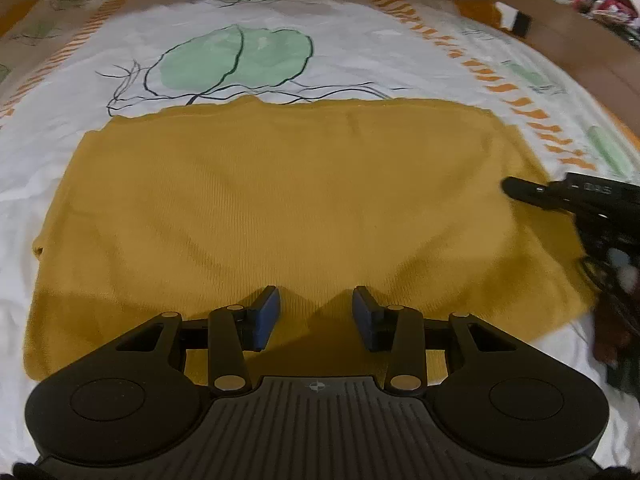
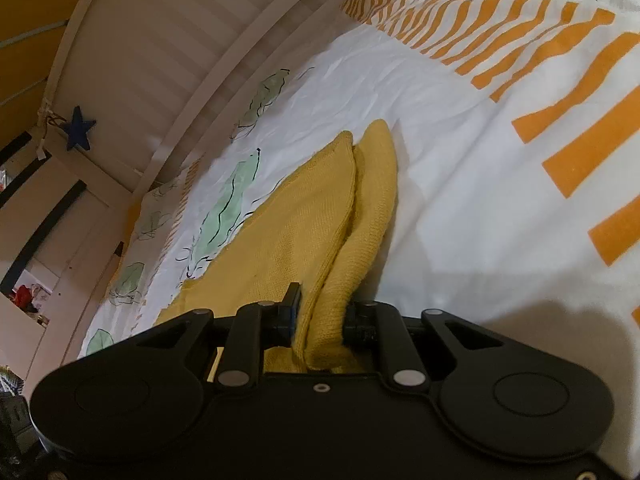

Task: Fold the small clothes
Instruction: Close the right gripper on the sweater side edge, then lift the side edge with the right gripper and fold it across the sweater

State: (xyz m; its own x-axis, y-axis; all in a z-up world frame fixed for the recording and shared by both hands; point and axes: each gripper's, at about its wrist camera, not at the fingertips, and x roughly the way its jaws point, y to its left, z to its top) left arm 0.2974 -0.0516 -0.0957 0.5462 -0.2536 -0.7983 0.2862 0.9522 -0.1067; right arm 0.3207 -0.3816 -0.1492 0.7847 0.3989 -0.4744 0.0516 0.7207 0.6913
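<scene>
Mustard knit garment (image 1: 280, 208) lying flat on the bed sheet (image 1: 360, 52); looking soft, limp, light, prone to sagging. Right tool (image 2: 320, 316) pinching doubled edge layers. Left tool (image 1: 316, 316) hovering spread apart above the near hem, gripping nothing.

A home bedroom: white bedsheet printed with green leaves and orange stripes (image 1: 360, 52), pale slatted wooden bed frame (image 2: 192, 40), blue star ornament (image 2: 80, 133).

left gripper (image 1: 316, 316) hovers low over the sweater (image 1: 280, 208), jaws apart and holding nothing. right gripper (image 2: 320, 320) has its jaws clamped on the sweater's edge.
</scene>
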